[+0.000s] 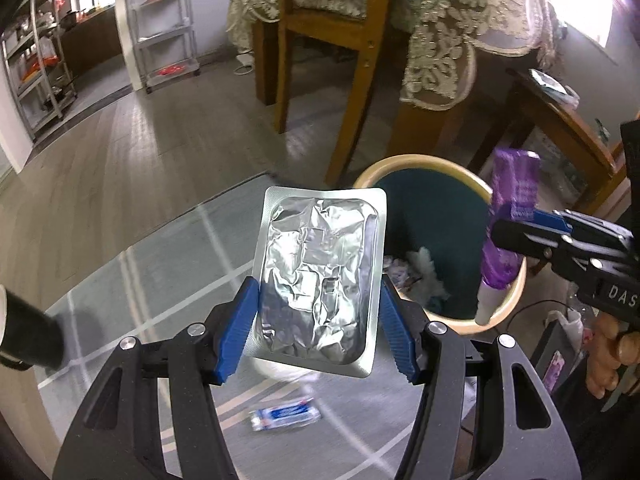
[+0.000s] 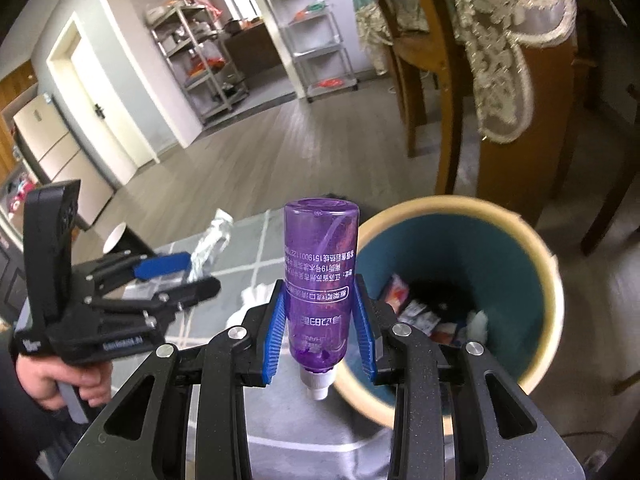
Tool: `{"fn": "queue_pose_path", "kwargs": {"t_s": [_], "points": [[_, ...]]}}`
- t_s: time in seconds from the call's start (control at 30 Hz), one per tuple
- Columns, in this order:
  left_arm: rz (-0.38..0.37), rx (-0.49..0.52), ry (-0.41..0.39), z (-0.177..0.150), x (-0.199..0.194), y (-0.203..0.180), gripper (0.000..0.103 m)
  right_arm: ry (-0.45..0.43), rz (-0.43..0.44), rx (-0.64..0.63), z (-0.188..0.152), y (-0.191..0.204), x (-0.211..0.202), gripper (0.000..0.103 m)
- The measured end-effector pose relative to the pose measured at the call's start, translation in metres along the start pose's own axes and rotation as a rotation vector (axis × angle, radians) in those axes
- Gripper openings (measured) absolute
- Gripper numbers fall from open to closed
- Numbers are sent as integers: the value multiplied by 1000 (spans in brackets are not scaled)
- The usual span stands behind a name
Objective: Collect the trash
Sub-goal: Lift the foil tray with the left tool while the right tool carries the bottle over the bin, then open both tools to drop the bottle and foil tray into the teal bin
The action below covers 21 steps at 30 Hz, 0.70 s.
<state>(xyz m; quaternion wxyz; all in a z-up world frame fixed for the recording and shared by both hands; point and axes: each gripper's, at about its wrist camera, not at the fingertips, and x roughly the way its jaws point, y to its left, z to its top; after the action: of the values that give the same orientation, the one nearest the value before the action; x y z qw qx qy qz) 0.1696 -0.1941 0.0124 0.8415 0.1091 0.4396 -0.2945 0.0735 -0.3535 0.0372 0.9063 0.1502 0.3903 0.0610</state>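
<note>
A crumpled silver foil pack [image 1: 320, 280] stands upright between the blue pads of the left gripper [image 1: 318, 322], which is clamped on its two long edges. It is held above the grey rug [image 1: 140, 276], just beside the near-left rim of the trash bin [image 1: 420, 160].

The right gripper [image 2: 320, 330] is clamped on a purple bottle [image 2: 320, 280], turned upside down so that its white cap [image 2: 318, 384] points toward the camera and its base points away. In the left wrist view the same bottle [image 1: 510, 232] hangs over the bin's right rim.

The bin [image 2: 532, 248] has a cream rim and a teal inside, and scraps of paper and wrappers [image 2: 420, 312] lie at its bottom. It stands at the rug's far edge, near the legs of a wooden chair [image 1: 352, 52] and a table draped in a lace cloth [image 1: 460, 40].

On the rug [image 2: 256, 248] lie a blue-and-white wrapper [image 1: 286, 414], near the left gripper, and a crumpled clear plastic piece [image 2: 212, 240] toward its far edge. Metal shelves [image 2: 200, 60] stand well apart.
</note>
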Motion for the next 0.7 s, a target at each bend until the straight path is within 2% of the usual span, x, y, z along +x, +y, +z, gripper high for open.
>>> {"fn": "queue_pose_path", "kwargs": {"t_s": [0.33,0.53,0.7], "points": [[-59,37,11,26,24,-55,60,-38,-82,43,20,-39,-16,34],[-80,54,74,30,60,-82,60,-11,-115,145,11,-76,-5,34],[-63,82,140,25,89,-97,60,39,-125,209,2,-98,11,34]]}}
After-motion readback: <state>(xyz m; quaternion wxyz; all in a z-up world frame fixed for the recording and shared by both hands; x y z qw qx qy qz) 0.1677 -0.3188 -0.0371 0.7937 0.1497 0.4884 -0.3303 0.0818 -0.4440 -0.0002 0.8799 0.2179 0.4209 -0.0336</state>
